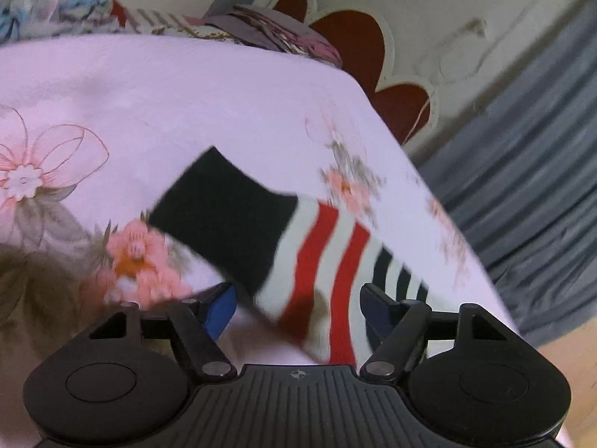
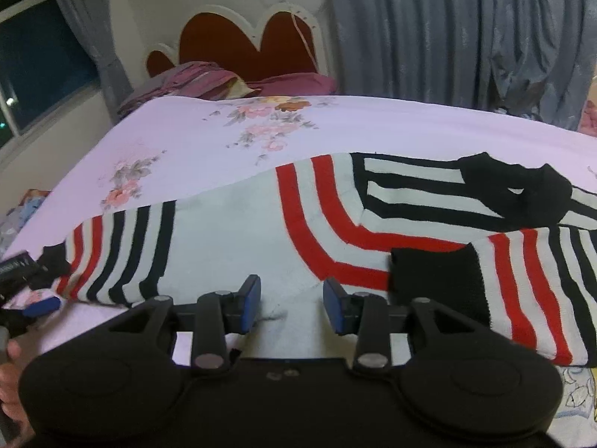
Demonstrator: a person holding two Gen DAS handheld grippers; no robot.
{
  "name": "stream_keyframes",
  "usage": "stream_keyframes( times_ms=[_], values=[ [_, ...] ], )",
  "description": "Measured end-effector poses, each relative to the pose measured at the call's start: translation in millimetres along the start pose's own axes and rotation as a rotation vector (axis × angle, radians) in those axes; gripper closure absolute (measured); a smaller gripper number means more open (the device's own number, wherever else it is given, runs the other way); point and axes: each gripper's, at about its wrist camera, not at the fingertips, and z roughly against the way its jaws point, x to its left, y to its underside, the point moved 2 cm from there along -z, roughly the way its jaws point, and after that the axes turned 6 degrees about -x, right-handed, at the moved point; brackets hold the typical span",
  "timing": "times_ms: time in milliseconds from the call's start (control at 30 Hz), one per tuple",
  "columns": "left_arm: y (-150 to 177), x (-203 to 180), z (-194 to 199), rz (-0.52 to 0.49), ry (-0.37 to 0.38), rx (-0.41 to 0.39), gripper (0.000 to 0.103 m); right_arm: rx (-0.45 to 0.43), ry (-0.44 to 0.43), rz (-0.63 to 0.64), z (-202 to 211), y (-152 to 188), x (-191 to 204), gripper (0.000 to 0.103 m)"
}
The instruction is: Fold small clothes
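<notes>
- Two views, first the left wrist: the left hand-held gripper (image 1: 298,308) is spread wide, and the left sleeve (image 1: 283,239) of the striped sweater lies between and just ahead of its fingers, on the bed (image 1: 186,86). The sleeve's long axis runs diagonally, with the black cuff (image 1: 224,212) at the far left end. No writing is readable.
- Right wrist: the right hand-held gripper (image 2: 292,304) is also spread, pinching nothing. The sweater (image 2: 238,231) lies straight ahead, its long axis crosswise; its near hem is touching or just under the fingers, and the folded right sleeve (image 2: 522,283) is to the right. The left hand-held gripper shows at the far left edge; the print on it is too blurred to read.
</notes>
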Motion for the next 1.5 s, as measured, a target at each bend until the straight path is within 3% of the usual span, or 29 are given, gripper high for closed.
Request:
stream_keyframes(
  times_ms=[100,133,167,200,267,333,467,667,800,967,1100,1167,1200,1267,1367,1433,1500],
  values=[
    [-9.8,7.0,-14.3,0.062,0.044,-0.009,0.033,0.003,0.039,-0.016,-1.1,0.2,-1.7,0.067],
    [-10.6,7.0,-18.2,0.075,0.049,-0.009,0.046,0.007,0.049,-0.023,-1.7,0.7,-4.3,0.067],
    [-12.5,7.7,-22.6,0.086,0.051,-0.001,0.081,0.011,0.060,-0.030,-1.4,0.7,-7.5,0.067],
    [-13.7,9.0,-28.1,0.099,0.050,0.019,0.100,0.010,0.071,-0.033,-1.1,0.8,-10.5,0.067],
    [-16.9,2.6,-33.2,0.082,0.053,0.016,0.099,0.001,0.092,-0.045,2.0,1.0,-18.6,0.067],
    [-17.5,-25.9,-31.9,-0.023,0.080,-0.002,0.099,-0.016,0.115,-0.069,7.3,1.4,-30.2,0.067],
    [8.9,-122.4,-30.6,-0.281,0.237,0.017,0.099,-0.044,0.167,-0.130,21.4,4.3,-60.1,0.067],
    [107.6,-270.4,-33.1,-0.618,0.436,0.121,0.099,-0.119,0.218,-0.233,58.2,6.5,-119.1,0.066],
    [172.3,-326.6,-37.7,-0.714,0.490,0.219,0.099,-0.183,0.240,-0.311,85.5,6.1,-168.2,0.066],
    [244.1,-374.5,-38.7,-0.818,0.497,0.327,0.099,-0.202,0.251,-0.383,107.3,13.4,-221.6,0.066],
    [302.8,-381.4,-19.9,-0.883,0.506,0.456,0.097,-0.191,0.235,-0.444,114.2,25.3,-254.0,0.062],
    [317.2,-383.2,-9.6,-0.866,0.580,0.488,0.041,-0.185,0.226,-0.472,116.0,31.4,-265.8,0.059],
    [317.8,-380.2,3.6,-0.837,0.622,0.481,0.034,-0.183,0.217,-0.484,116.2,33.8,-270.1,0.059],
    [308.5,-374.0,20.1,-0.813,0.663,0.434,0.033,-0.183,0.198,-0.497,116.5,36.4,-273.5,0.058],
    [271.8,-348.6,36.0,-0.773,0.625,0.337,0.033,-0.172,0.138,-0.503,113.4,34.9,-269.4,0.056],
    [239.8,-326.2,38.5,-0.761,0.553,0.252,0.034,-0.151,0.091,-0.500,102.1,31.1,-262.0,0.054],
    [212.9,-302.8,35.1,-0.762,0.478,0.200,0.034,-0.123,0.113,-0.487,87.0,26.4,-256.6,0.052]
  ],
)
